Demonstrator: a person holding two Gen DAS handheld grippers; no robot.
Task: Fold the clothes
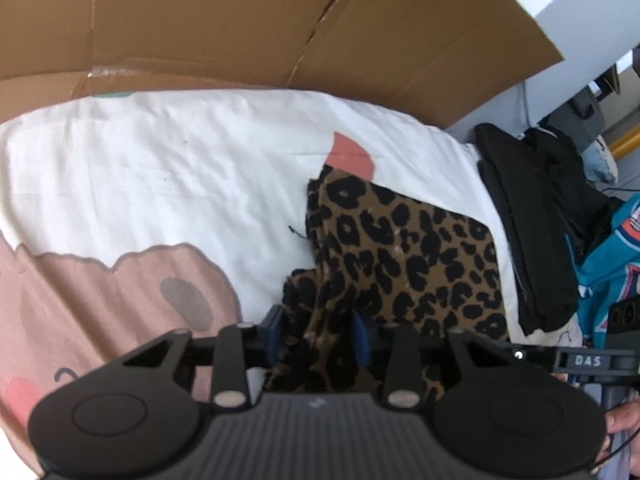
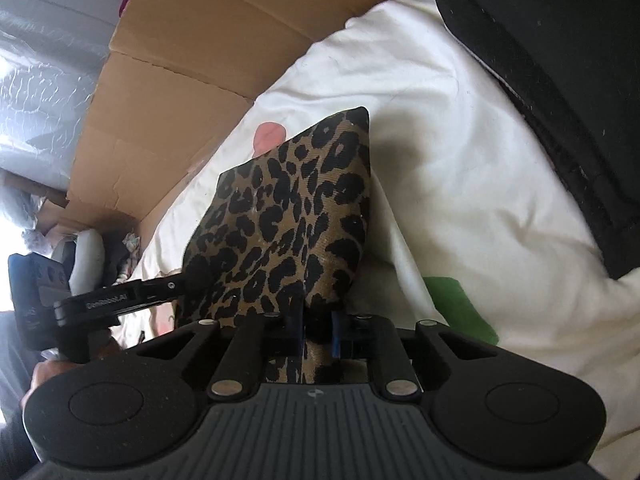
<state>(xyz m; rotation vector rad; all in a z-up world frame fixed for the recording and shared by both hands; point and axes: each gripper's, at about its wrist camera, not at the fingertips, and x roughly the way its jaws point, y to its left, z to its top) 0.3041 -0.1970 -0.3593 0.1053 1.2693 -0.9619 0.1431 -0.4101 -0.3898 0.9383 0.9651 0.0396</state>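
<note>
A leopard-print garment [image 1: 400, 248] lies partly folded on the white bed sheet [image 1: 180, 168], and its near edge is bunched up towards me. My left gripper [image 1: 318, 336] is shut on that bunched near edge, with the cloth filling the gap between its blue pads. In the right wrist view the same leopard-print garment [image 2: 292, 208] rises in a lifted panel. My right gripper [image 2: 318, 332] is shut on its lower corner, its jaws narrow around a thin fold. Both held edges are partly hidden behind the gripper bodies.
A brown cardboard sheet [image 1: 240, 20] stands along the far side of the bed. A stack of black clothes [image 1: 532, 220] and a teal jersey [image 1: 612, 256] lie to the right. The sheet has pink printed shapes [image 1: 120, 292]. A hand [image 1: 624, 420] shows at the right edge.
</note>
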